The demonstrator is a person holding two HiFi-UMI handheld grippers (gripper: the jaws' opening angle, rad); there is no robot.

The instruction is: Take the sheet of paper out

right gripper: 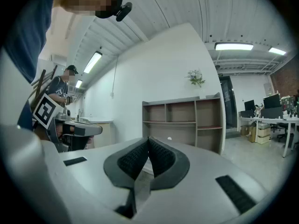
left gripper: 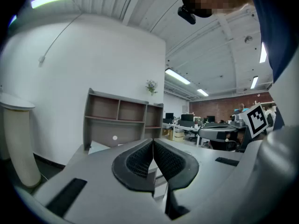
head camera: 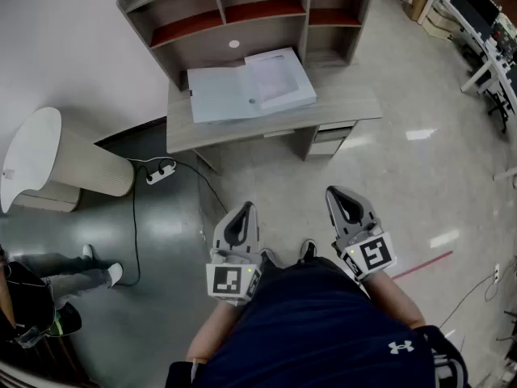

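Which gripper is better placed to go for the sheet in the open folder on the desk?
Left, narrowly. Both are shut, empty and far short of the desk; the left gripper lines up with the open folder, the right gripper sits off to its right.

Around you, an open-plan office: rows of desks with monitors, ceiling strip lights, a shelved desk ahead.

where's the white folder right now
In the head view, the white folder lies flat on the desk, top centre, just in front of the shelf unit.
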